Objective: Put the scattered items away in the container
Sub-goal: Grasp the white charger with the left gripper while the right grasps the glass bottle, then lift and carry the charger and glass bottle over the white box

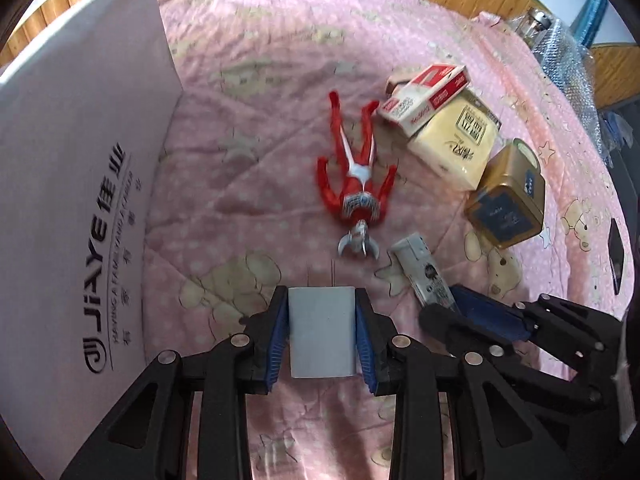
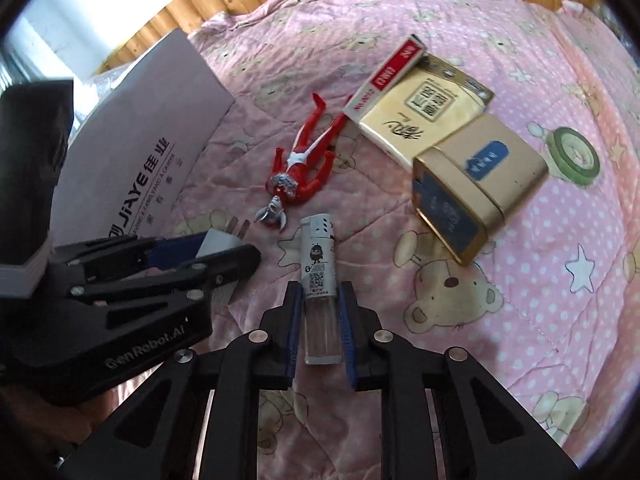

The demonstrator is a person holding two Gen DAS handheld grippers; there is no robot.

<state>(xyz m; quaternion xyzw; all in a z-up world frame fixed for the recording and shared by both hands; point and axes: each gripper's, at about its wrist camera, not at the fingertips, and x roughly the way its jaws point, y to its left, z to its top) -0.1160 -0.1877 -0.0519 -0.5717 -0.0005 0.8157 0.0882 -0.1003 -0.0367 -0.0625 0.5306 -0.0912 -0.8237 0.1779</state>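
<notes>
On a pink bear-print quilt (image 1: 248,152), a white box (image 1: 76,184) printed "JiAYE" stands at the far left, only its outer wall showing, so its contents cannot be told. The left gripper (image 1: 322,330) is clamped on one white plug charger (image 1: 322,332), its two prongs pointing away, the box just to its left. The right gripper (image 2: 320,320) has its blue pads against both sides of one white lighter (image 2: 319,280), which lies lengthwise between the fingers, near the middle of the quilt. Just beyond the two grippers lies one red-and-silver toy figure (image 1: 354,176) on its back. To its right sit one red-and-white carton (image 1: 424,98) leaning on one yellow packet (image 1: 460,140), then one gold tin (image 2: 476,184) on its side. One roll of green tape (image 2: 574,154) lies at the far right.
</notes>
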